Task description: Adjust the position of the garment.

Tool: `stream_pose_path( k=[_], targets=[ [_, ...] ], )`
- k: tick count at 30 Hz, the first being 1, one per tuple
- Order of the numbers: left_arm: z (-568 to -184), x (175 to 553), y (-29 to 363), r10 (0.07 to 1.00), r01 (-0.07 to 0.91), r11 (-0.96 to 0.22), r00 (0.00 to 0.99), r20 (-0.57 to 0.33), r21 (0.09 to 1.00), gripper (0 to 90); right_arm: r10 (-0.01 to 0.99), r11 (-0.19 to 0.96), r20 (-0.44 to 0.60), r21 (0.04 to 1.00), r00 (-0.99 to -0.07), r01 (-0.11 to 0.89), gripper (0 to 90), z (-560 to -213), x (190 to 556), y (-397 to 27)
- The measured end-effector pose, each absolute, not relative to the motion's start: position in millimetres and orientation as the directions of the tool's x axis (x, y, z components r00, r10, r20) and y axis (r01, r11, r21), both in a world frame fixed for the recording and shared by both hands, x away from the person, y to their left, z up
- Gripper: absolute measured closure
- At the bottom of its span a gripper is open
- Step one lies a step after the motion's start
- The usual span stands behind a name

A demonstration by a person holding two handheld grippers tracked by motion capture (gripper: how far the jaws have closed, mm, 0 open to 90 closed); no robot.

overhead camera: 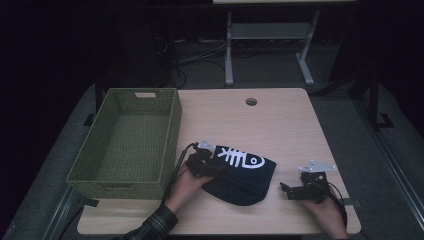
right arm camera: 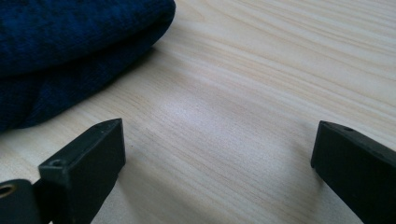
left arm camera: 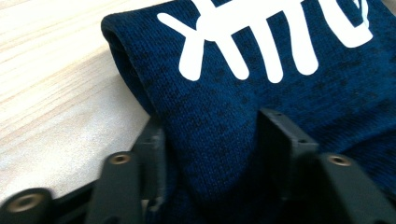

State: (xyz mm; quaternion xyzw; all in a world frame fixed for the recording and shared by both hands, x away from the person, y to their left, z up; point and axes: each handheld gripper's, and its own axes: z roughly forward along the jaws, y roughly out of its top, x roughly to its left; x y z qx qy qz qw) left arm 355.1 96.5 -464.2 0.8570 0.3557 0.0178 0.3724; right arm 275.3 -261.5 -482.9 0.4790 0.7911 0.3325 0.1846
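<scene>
Left gripper (left arm camera: pixel 212 140): jaws pinching a fold of the folded navy sweater (left arm camera: pixel 261 93); white fishbone print just beyond the jaw tips. Right gripper (right arm camera: pixel 217 168): jaws spread wide over bare table (right arm camera: pixel 261 70), sweater off to their upper left, not touching.

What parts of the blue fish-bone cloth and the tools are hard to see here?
- Navy cloth: its left edge, high view, is covered by the left tool and hand.
- White fish-bone print: cut off by the top edge, left gripper view.
- Green basket: near inside wall hidden, high view.
- Right tool: its body lies beyond the bottom edge, right gripper view.
</scene>
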Motion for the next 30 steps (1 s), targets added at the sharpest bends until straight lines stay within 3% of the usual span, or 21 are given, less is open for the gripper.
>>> stream_pose_path(
  k=[7,30],
  targets=[
    [-463.6,356.9,96.7,0.614,0.617,-0.461,0.740,-0.272,0.637,68.8,0.881,0.320,0.026,0.703,-0.473,0.635,2.8,-483.0,275.4,-261.5],
    [-418.8,344.0,97.3,0.551,0.579,-0.431,0.776,-0.307,0.692,71.3,0.880,0.320,0.028,0.703,-0.474,0.635,2.8,-482.8,275.5,-261.5]
  ],
)
